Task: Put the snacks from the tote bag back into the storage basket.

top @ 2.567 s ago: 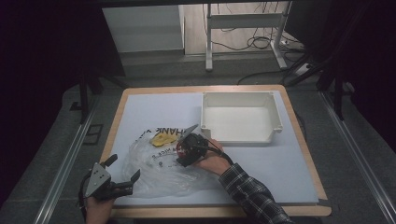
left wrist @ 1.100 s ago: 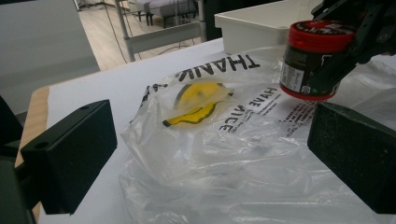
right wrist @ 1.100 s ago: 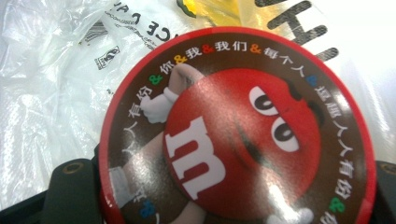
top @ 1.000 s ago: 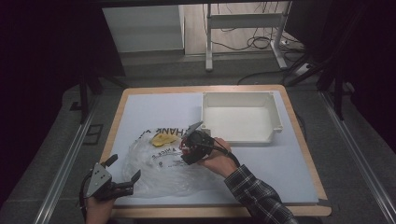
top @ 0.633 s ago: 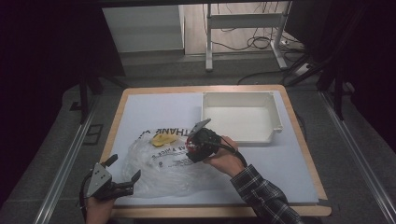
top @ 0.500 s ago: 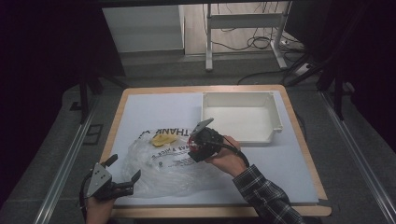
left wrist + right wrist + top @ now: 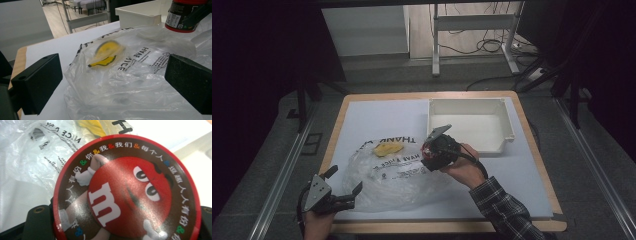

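A red round candy tin [image 7: 127, 192] with a cartoon face and a white "m" on its lid sits between the jaws of my right gripper [image 7: 122, 226], which is shut on it. In the high view that gripper [image 7: 431, 155] holds the tin [image 7: 426, 147] just above the right end of a clear plastic bag [image 7: 394, 175]. The bag has black print and a yellow smiley [image 7: 387, 148]. My left gripper [image 7: 343, 181] stands open at the bag's near left corner. In the left gripper view, the crumpled bag [image 7: 120, 82] lies between its pads [image 7: 37, 82], and the tin [image 7: 185, 15] hangs at the top right.
A white rectangular bin [image 7: 472, 122] stands at the back right of the pale table [image 7: 377, 115], close behind the right gripper. The table has a wooden rim [image 7: 437, 227]. A dark floor and metal rails surround it.
My right gripper has carried the tin up and to the right, off the bag and closer to the white bin. The left gripper has stayed put.
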`<action>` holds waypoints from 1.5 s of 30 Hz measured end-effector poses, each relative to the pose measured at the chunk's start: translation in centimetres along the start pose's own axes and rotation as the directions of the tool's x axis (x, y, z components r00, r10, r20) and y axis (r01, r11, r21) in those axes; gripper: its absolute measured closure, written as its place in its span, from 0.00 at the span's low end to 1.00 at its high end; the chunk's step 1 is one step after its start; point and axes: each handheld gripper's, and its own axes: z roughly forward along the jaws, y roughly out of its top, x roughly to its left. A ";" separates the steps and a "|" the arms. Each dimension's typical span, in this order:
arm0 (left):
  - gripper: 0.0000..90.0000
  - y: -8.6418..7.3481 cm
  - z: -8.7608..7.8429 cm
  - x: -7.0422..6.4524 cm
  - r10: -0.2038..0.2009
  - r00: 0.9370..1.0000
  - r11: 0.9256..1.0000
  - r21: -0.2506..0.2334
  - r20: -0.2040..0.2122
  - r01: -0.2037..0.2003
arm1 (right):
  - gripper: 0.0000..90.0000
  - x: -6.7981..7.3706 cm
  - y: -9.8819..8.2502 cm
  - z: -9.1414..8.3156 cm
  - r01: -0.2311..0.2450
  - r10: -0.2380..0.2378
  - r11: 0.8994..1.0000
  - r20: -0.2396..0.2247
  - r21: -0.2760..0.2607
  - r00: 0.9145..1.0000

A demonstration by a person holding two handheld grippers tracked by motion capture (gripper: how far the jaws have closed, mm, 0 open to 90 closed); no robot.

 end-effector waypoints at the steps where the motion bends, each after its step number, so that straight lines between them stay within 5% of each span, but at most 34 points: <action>1: 0.01 0.0 0.0 0.0 0.001 1.000 1.000 0.000 0.000 -0.001 | 0.28 -0.1 -0.1 -0.1 -0.002 0.002 1.000 0.003 0.001 1.000; 23: 0.01 0.0 0.1 0.0 0.005 1.000 1.000 0.006 -0.002 -0.004 | 0.28 -2.6 -0.6 -3.4 -0.053 0.053 0.999 0.037 -0.008 0.998; 45: 0.01 0.0 0.1 0.0 0.004 1.000 1.000 0.006 -0.005 -0.004 | 0.28 -5.8 -1.7 -2.5 -0.072 0.071 0.997 0.083 0.002 0.994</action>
